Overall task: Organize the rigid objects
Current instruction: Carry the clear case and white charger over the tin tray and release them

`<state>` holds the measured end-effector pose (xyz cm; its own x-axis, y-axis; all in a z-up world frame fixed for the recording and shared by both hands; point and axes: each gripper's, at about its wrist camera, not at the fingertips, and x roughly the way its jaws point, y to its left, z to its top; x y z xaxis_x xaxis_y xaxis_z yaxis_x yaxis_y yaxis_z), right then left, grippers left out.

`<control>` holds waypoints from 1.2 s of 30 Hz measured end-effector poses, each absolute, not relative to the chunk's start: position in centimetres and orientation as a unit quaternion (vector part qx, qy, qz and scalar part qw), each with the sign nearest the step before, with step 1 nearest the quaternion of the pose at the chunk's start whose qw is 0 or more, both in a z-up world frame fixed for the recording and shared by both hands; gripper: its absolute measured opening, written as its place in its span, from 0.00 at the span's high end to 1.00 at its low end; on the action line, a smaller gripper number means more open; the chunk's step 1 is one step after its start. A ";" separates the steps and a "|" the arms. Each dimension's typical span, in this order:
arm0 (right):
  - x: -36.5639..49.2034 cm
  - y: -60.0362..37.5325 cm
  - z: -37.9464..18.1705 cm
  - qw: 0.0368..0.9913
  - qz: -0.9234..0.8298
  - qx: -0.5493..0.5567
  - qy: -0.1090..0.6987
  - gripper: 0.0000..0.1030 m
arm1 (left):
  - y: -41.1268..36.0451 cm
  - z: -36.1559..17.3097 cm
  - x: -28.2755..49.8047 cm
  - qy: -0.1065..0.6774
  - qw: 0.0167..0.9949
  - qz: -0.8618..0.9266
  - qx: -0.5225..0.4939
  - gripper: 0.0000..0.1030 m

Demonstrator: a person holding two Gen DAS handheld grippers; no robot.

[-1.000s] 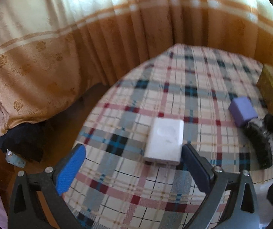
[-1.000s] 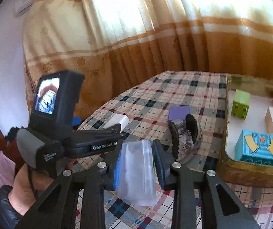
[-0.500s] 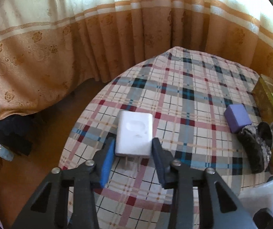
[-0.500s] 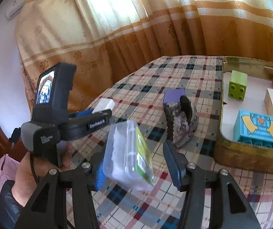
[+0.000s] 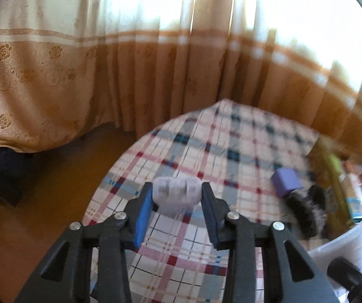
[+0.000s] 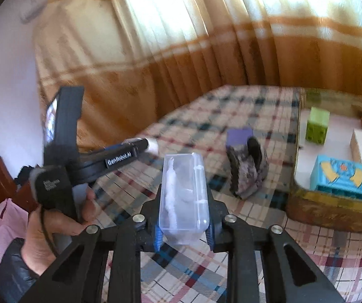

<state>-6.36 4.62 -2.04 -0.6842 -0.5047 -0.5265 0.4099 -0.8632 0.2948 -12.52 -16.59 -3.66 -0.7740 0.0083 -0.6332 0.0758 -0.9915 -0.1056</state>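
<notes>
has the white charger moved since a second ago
Yes. The charger lay flat on the plaid cloth ahead of the open left tongs; the tongs have closed on it and it now hangs above the cloth, tilted.

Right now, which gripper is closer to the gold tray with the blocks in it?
Right. The right gripper, holding the clear plastic box, sits just left of the gold tray. The left gripper, holding the white charger, is farther left.

Tan flowered curtains hang behind the desk's plaid cloth; pink fabric, perhaps clothing, lies left.
</notes>
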 end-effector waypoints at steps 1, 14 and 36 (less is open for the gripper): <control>-6.1 4.6 -1.9 0.247 -0.918 0.301 -0.073 0.73 | -16.7 -3.3 -12.1 0.068 0.016 -0.944 0.323 0.64; -4.4 5.4 -0.4 0.211 -0.944 0.250 -0.050 0.73 | -17.5 -3.4 -11.0 0.103 0.004 -0.941 0.322 0.60; -3.5 6.2 -0.3 0.198 -0.949 0.237 -0.058 0.73 | -13.8 -5.7 -17.5 0.007 0.030 -0.899 0.437 0.64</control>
